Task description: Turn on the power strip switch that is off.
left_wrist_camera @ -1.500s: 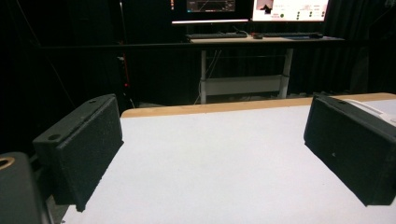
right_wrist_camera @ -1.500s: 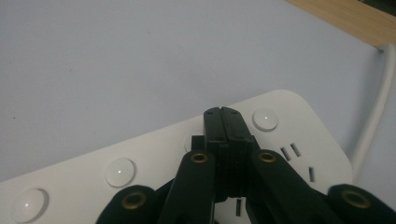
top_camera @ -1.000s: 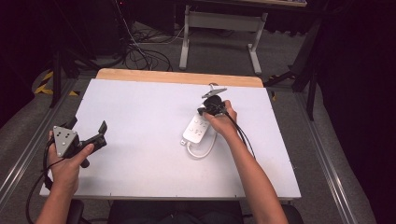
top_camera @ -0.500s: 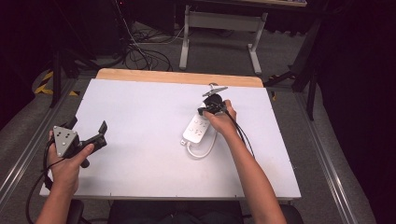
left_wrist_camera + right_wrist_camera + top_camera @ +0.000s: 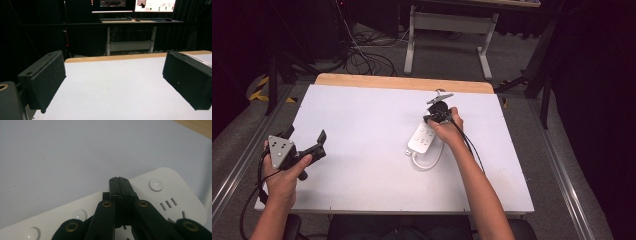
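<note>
Change: nothing moved, both hands stayed in place | right hand-held gripper: jaws together, tips over white power strip | power strip: flat on table, right of centre | left hand-held gripper: jaws apart, empty, near left edge

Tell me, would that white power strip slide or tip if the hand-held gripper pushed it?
The power strip lies flat and low, so it would probably slide on the smooth table rather than tip. Its hard shell looks stiff. Its looped cord looks floppy and would likely drag behind.
</note>
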`<action>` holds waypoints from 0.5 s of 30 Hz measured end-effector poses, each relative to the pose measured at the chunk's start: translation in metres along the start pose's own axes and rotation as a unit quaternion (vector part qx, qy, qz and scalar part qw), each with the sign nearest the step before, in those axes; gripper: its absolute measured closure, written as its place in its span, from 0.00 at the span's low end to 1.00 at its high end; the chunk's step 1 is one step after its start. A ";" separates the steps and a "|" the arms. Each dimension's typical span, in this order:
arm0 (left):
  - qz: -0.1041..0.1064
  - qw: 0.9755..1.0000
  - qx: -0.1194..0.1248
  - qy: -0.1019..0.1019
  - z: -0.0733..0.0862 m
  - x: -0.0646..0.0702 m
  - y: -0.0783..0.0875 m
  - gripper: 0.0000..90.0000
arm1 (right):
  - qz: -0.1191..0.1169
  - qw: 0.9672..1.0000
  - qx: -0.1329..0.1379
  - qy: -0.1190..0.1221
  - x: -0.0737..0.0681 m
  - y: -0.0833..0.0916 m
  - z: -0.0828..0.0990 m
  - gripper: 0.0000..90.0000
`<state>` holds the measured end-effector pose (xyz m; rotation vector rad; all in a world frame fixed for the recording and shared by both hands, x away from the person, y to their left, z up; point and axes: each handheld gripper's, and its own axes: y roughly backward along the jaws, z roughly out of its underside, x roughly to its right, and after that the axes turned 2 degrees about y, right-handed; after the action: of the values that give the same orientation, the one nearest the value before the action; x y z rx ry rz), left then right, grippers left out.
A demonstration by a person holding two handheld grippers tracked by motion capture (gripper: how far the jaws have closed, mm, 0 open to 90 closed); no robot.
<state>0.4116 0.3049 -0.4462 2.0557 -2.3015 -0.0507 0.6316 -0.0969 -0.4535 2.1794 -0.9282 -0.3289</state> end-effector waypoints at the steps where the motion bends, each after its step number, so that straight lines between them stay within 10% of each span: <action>1: 0.001 1.000 0.000 0.003 0.000 0.001 0.000 0.06 | 0.001 1.000 0.000 0.001 0.000 0.000 0.000 1.00; 15: 0.005 1.000 0.002 0.002 0.000 0.001 0.002 0.06 | 0.009 1.000 -0.001 0.002 -0.003 0.000 0.000 1.00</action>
<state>0.4099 0.3037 -0.4459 2.0448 -2.3104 -0.0407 0.6297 -0.0950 -0.4534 2.1685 -0.9456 -0.3170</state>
